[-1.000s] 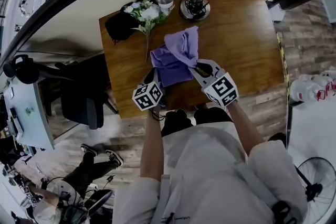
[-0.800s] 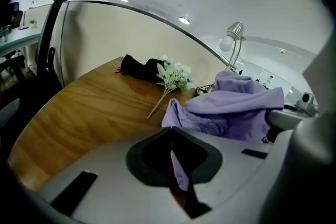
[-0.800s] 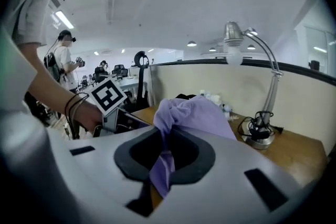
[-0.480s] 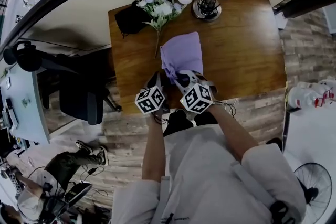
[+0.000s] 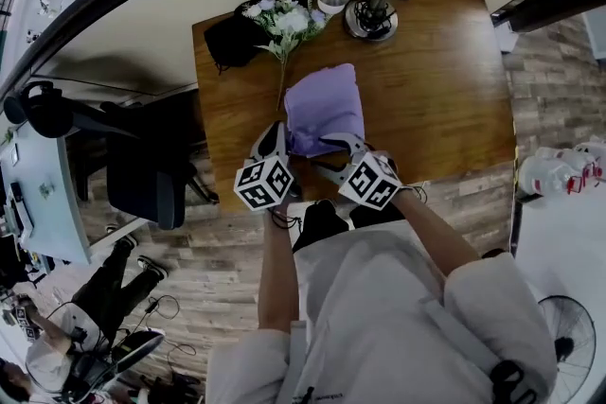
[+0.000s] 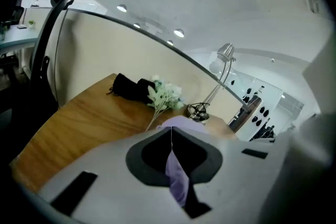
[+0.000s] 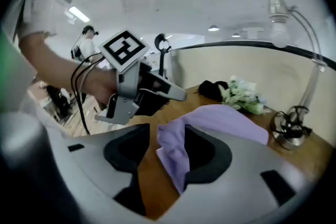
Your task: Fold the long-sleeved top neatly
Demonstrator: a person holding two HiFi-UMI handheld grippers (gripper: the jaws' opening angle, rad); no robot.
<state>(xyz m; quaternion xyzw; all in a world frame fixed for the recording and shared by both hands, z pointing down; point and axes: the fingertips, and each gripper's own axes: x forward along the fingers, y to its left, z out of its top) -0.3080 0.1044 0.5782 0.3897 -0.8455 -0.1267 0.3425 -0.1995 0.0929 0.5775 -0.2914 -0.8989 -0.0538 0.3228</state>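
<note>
1. Top (image 5: 325, 107): lilac, already folded down to a compact oblong. It lies on the table (image 5: 436, 71) near the edge closest to the person. The far edge looks tidy; the near corner is rumpled.
2. Left tongs (image 6: 171, 136): jaws together, pinching a thin fold at the top's near-left edge.
3. Right tongs (image 7: 167, 132): the jaws have just been opening and now stand apart. A bunched corner of the top sits between them, but the pads are not pressing on it.
4. Step in hand, as I read it: laying down a late fold and letting go cleanly.
5. Right side: draw the tongs straight back along their own line, not sideways. The loose corner leans against one pad and could catch and drag the fold open.
6. Left side: keep the pinch shut until the right tongs are clear, so the edge stays anchored. Then settle that edge flat on the table before opening.
7. Afterwards the rumpled near corner probably needs nudging flat and square with the rest.
8. Flowers (image 5: 279, 19): the stem runs just beside the top's far-left corner. Keep any smoothing stroke short of it. The lamp (image 5: 365, 9) and a dark bundle (image 5: 227, 38) sit further back, out of the way.
</note>
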